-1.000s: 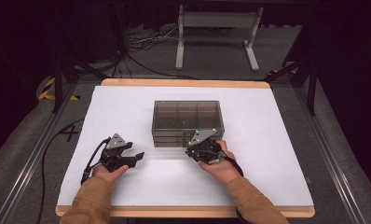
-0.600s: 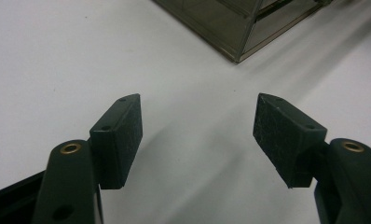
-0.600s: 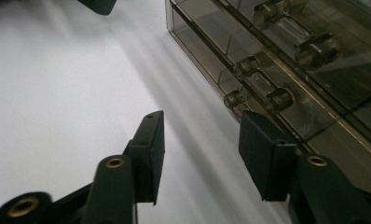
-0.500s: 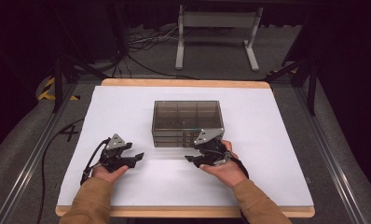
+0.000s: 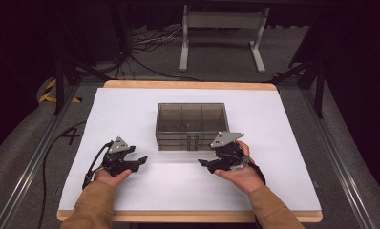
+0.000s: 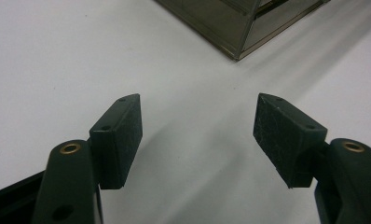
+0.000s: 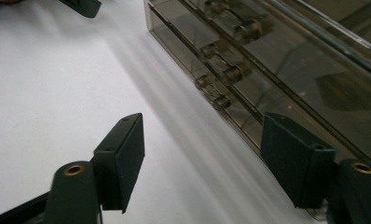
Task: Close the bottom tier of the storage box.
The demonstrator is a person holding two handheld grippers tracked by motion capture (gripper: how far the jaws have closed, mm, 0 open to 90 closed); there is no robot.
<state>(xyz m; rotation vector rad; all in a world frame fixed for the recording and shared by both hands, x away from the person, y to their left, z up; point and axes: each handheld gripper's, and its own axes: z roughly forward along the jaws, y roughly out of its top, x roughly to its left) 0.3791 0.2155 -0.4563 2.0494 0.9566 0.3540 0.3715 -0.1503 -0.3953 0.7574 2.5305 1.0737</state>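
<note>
**Right gripper backed off drawer box, jaws opened**

Since the earlier frames the right gripper (image 5: 212, 164) has drawn back from the front of the smoked clear drawer box (image 5: 192, 125) toward the near edge of the table, and its jaws have just been opening. In the right gripper view the two black pads (image 7: 123, 158) stand wide apart with nothing between them; one pad sits just beside the box front, not pressing on it. The left gripper (image 5: 139, 162) has kept its place at the left.

Drawer box: stands at the middle of the white table top (image 5: 131, 105), upright, with three compartments across the top. Its front faces the person. Three small round knobs (image 7: 221, 73), stacked one above another, show on that front, each on a shallow drawer. All drawers appear pushed in.

Left gripper: low over the bare table, well to the left of the box, a corner of which shows in the left gripper view. Jaws wide apart, pads (image 6: 120, 135) empty.

Markings: no brand, label or readable writing found on the box, the grippers or the table. A dark mark on the grey floor (image 5: 71, 136) left of the table is too indistinct to read.
</note>
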